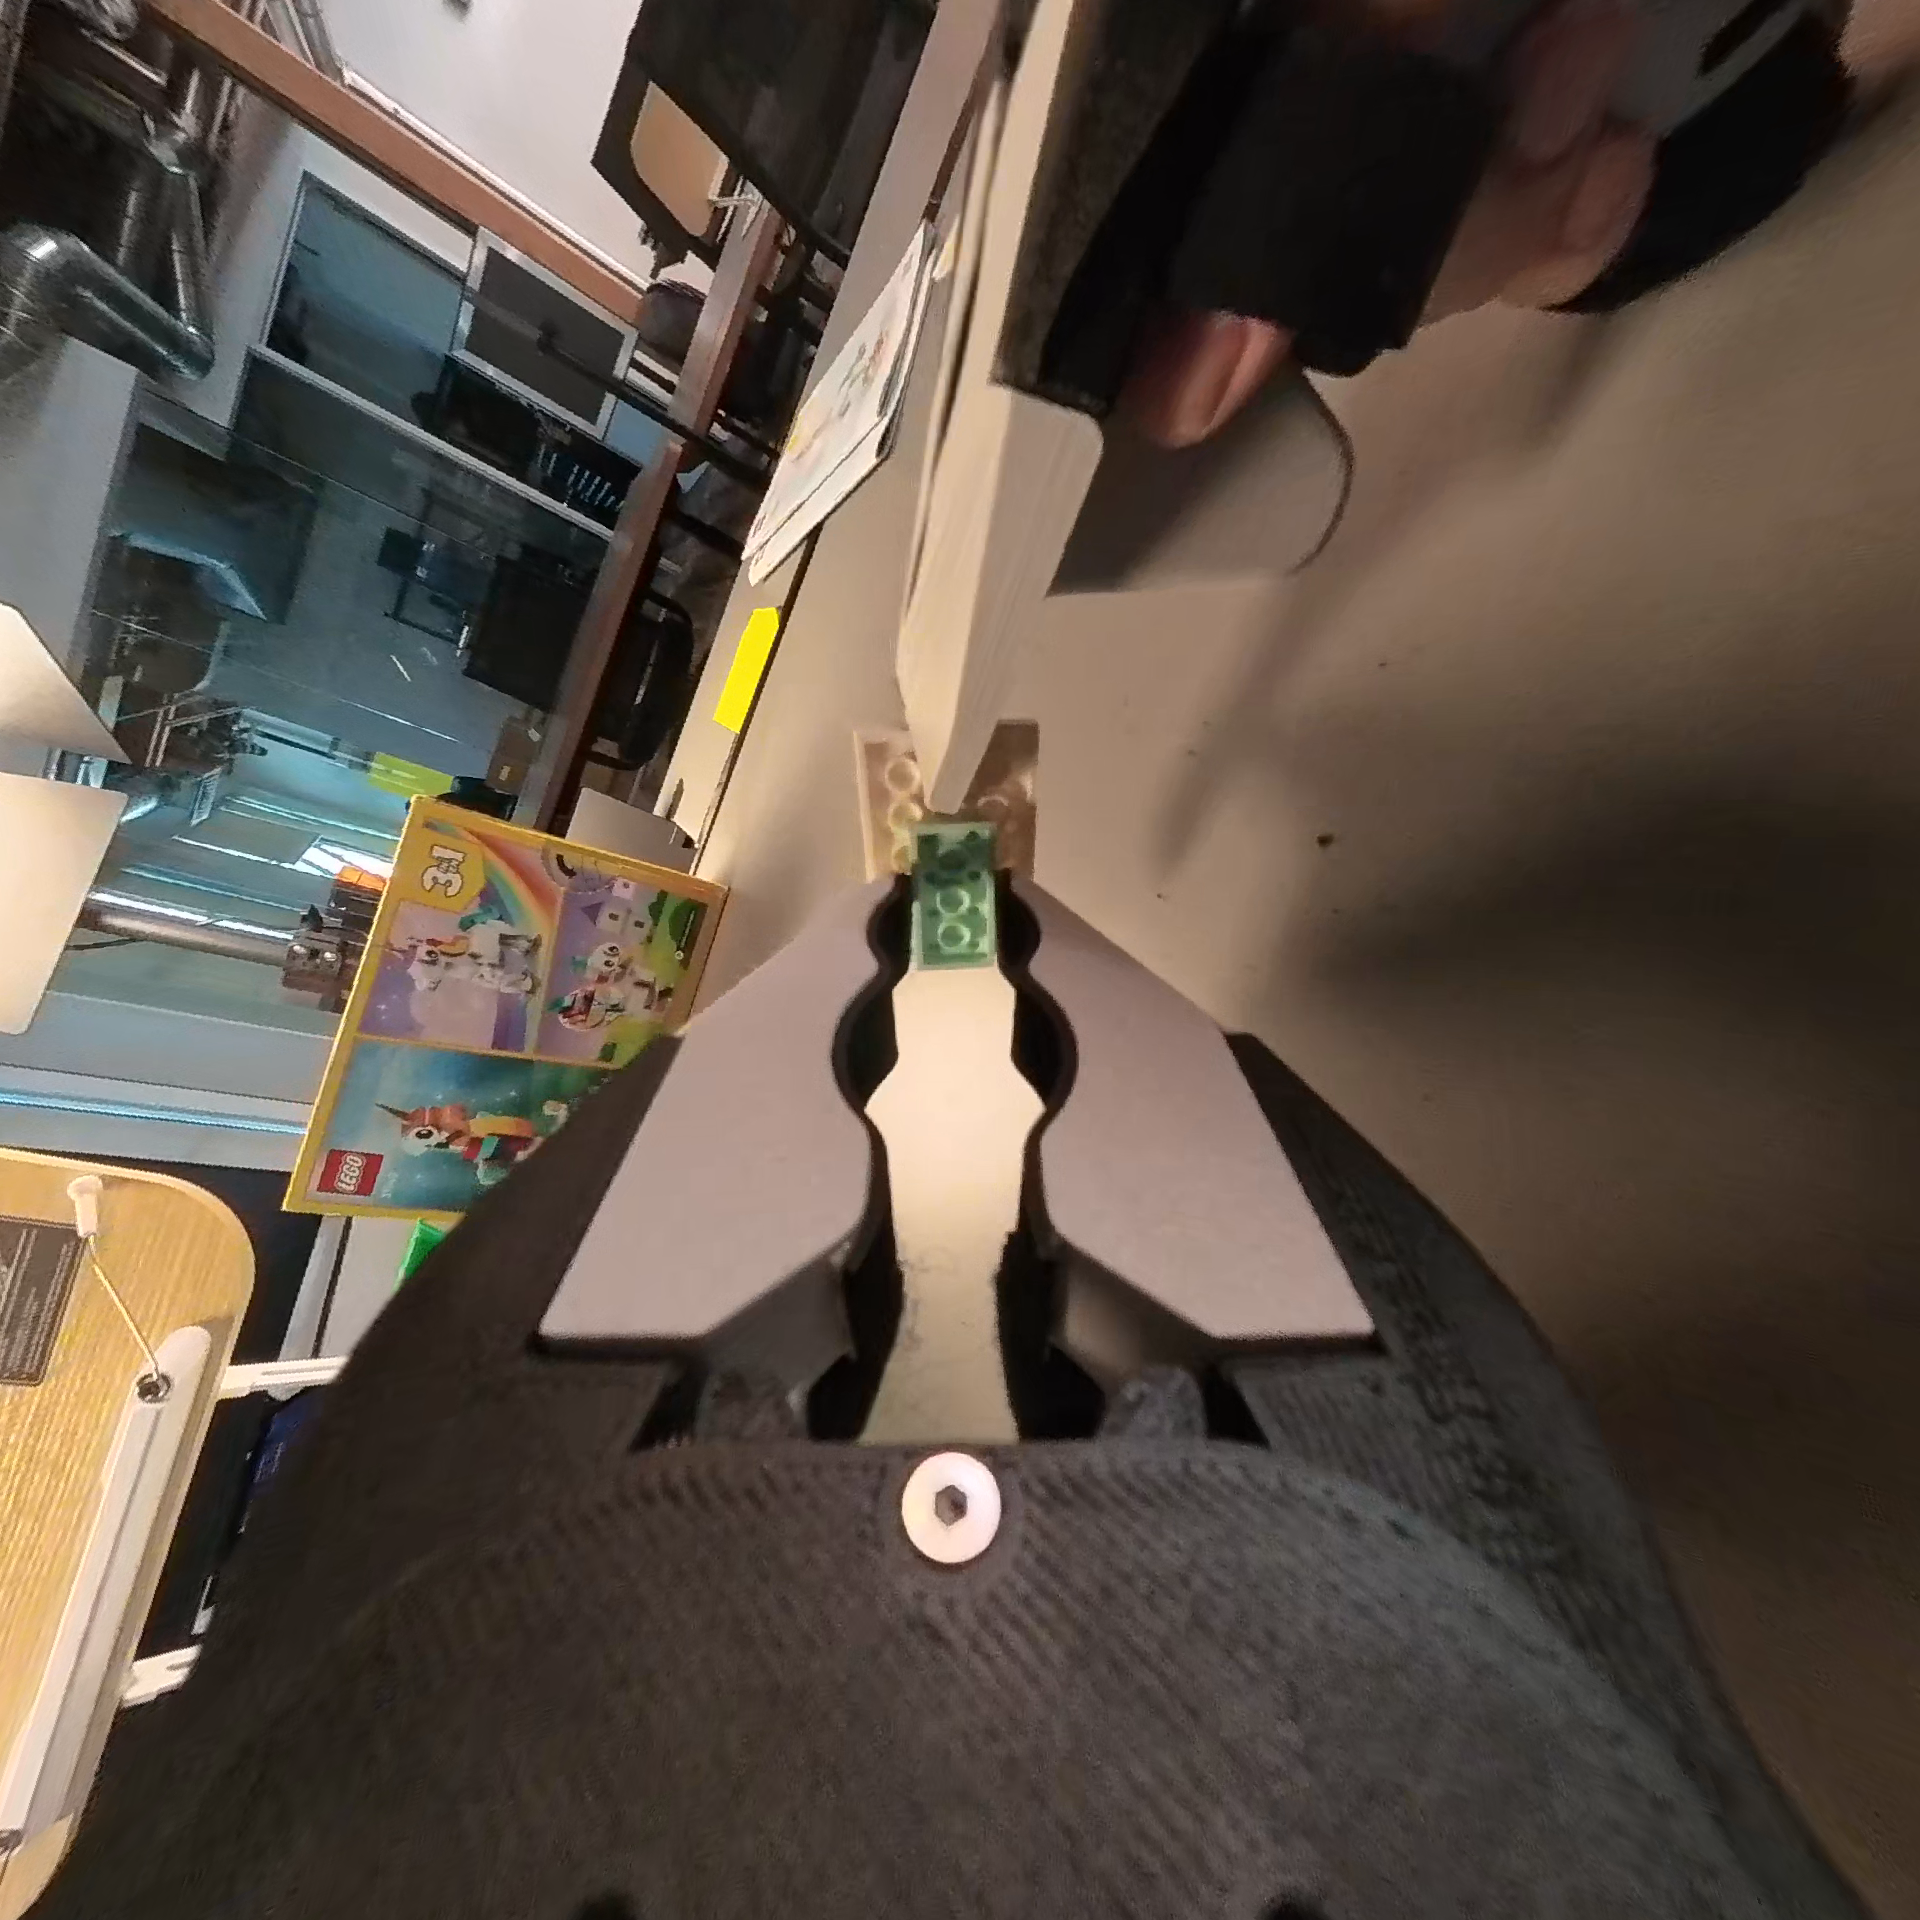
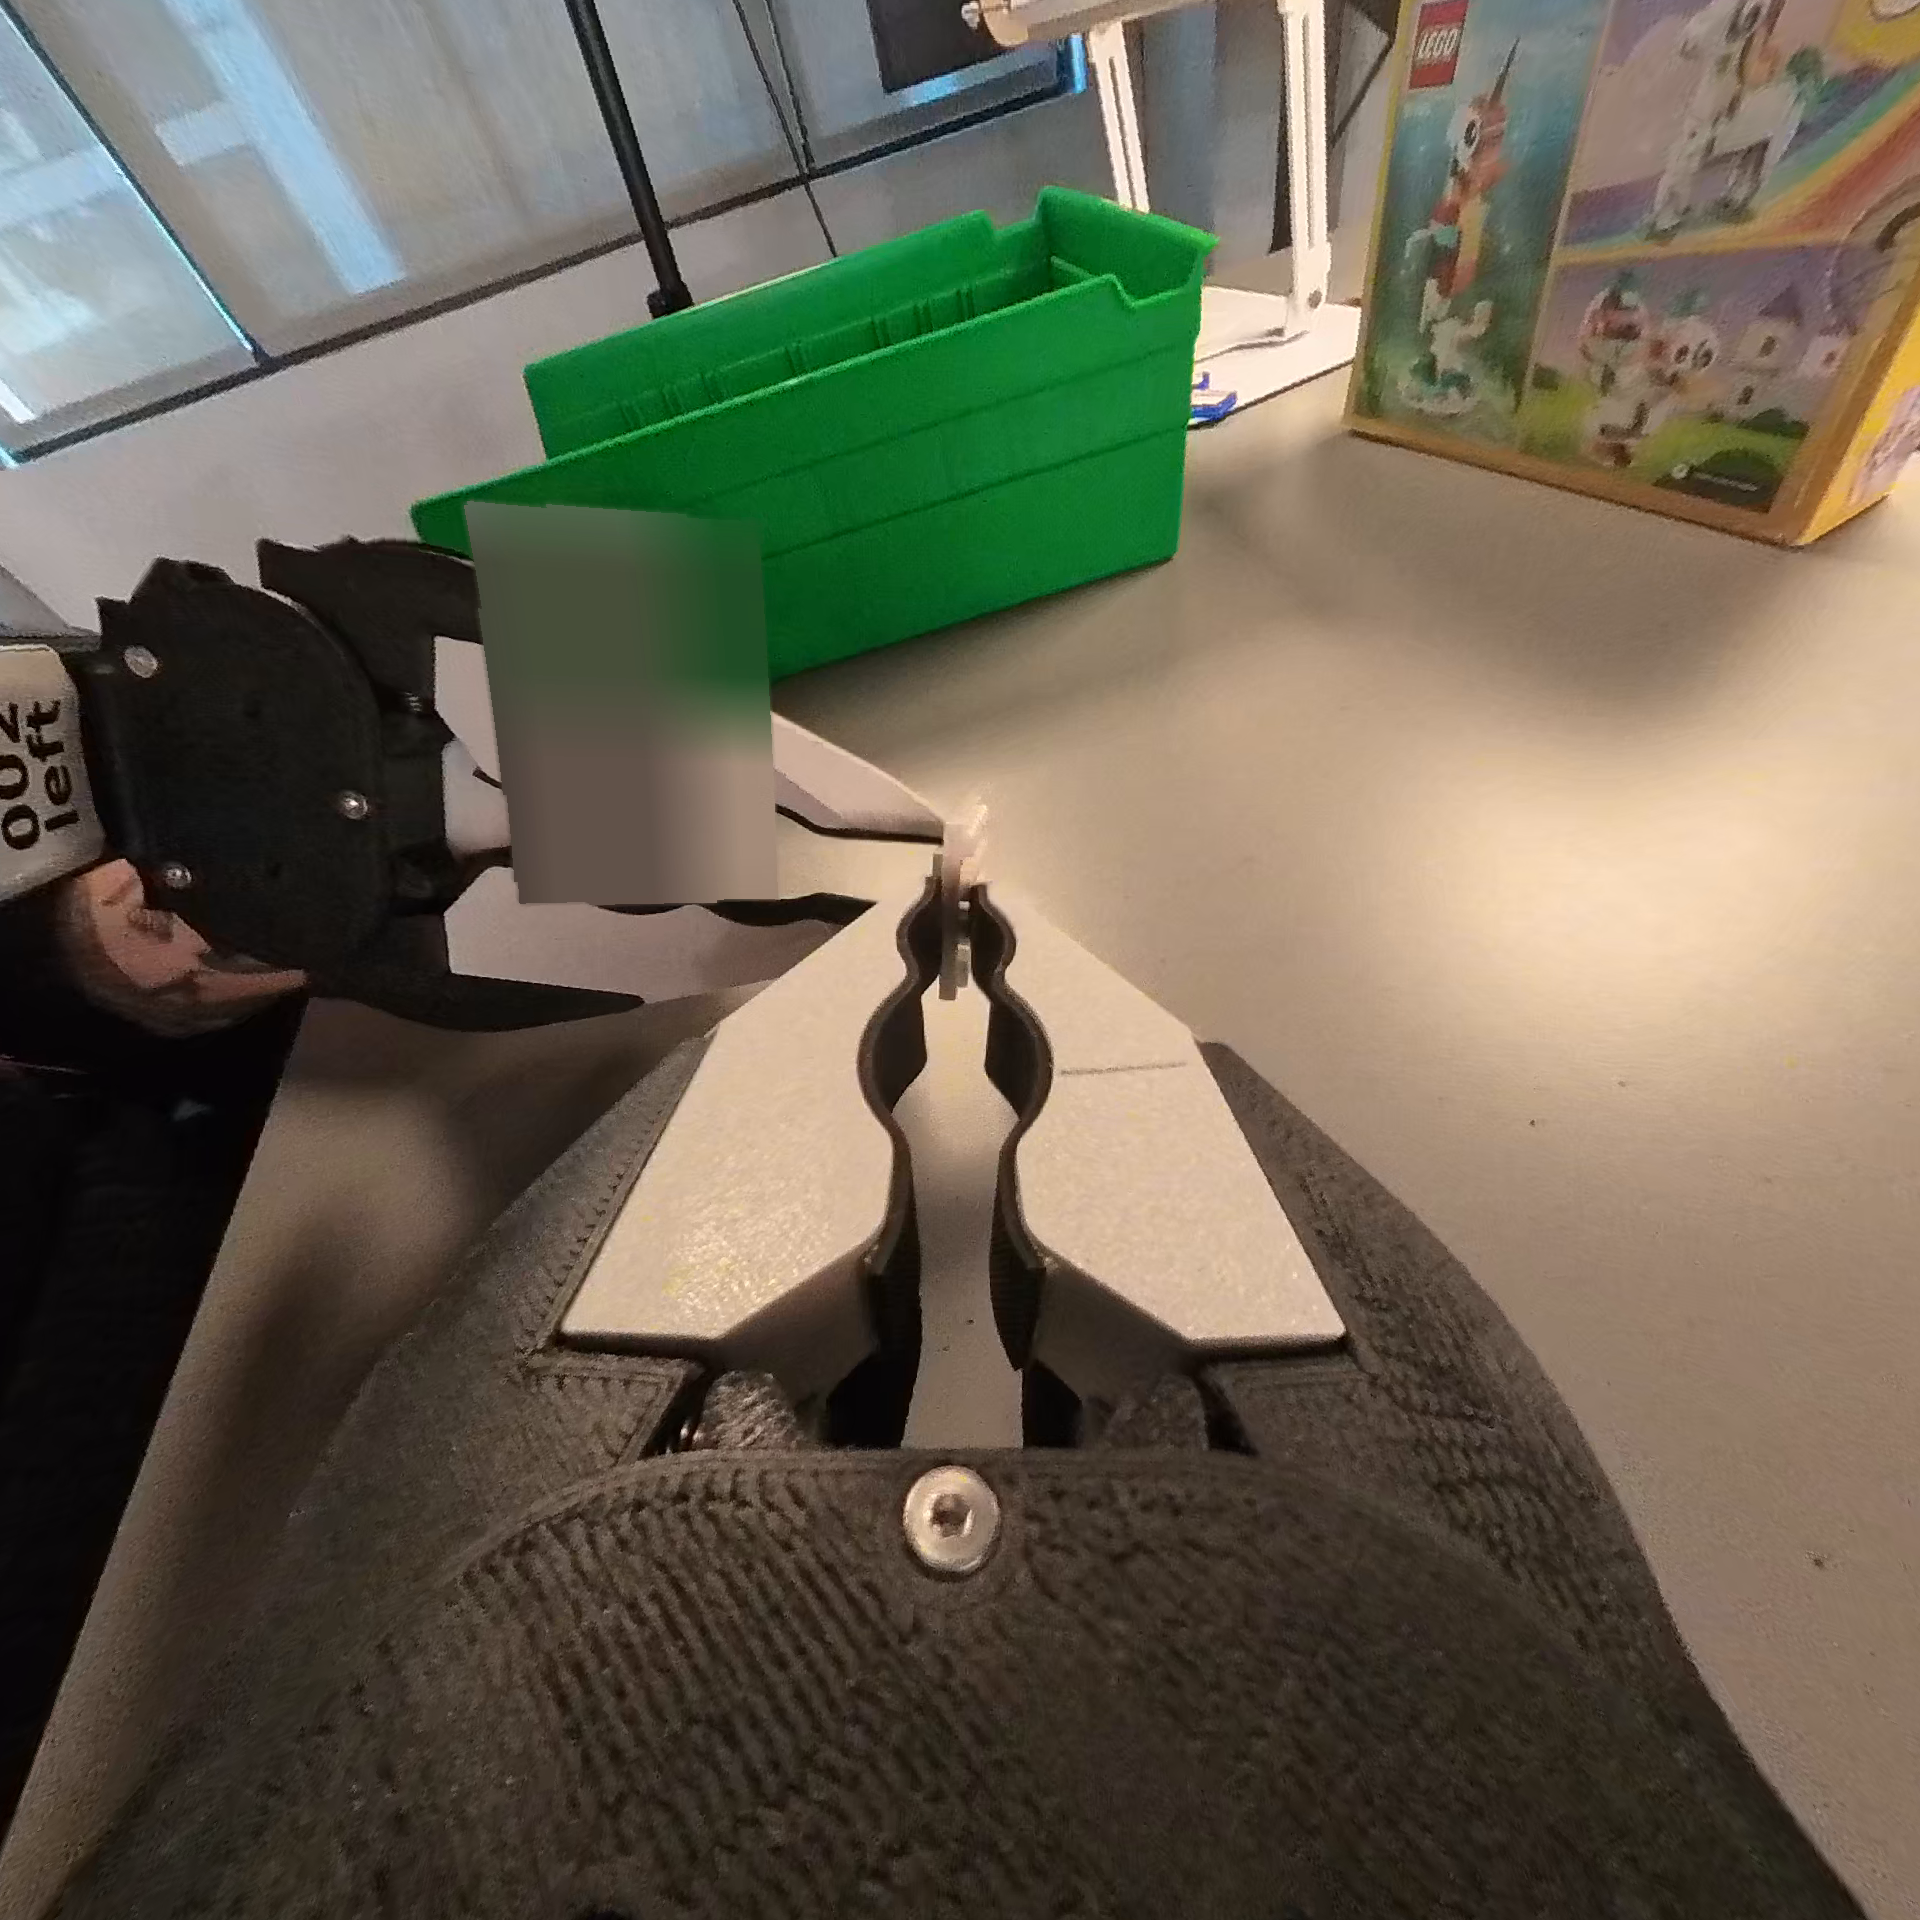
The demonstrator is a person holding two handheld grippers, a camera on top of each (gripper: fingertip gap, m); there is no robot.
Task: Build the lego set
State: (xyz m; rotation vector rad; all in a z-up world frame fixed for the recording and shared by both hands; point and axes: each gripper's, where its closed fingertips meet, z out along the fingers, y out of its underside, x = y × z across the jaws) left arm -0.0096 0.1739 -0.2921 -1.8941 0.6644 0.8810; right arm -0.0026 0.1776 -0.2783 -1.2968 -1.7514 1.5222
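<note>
In the left wrist view my left gripper is shut on a small green plate, studs facing the camera. Its far end meets a white plate that the right gripper's fingers hold from above. In the right wrist view my right gripper is shut on that white plate, seen edge-on and upright above the table. The left gripper's fingers reach in from the left and touch the white plate; the green plate is hidden there.
A green bin stands behind the left gripper on the grey table. The set's box stands at the back right, also in the left wrist view. An instruction sheet and a yellow note lie farther off.
</note>
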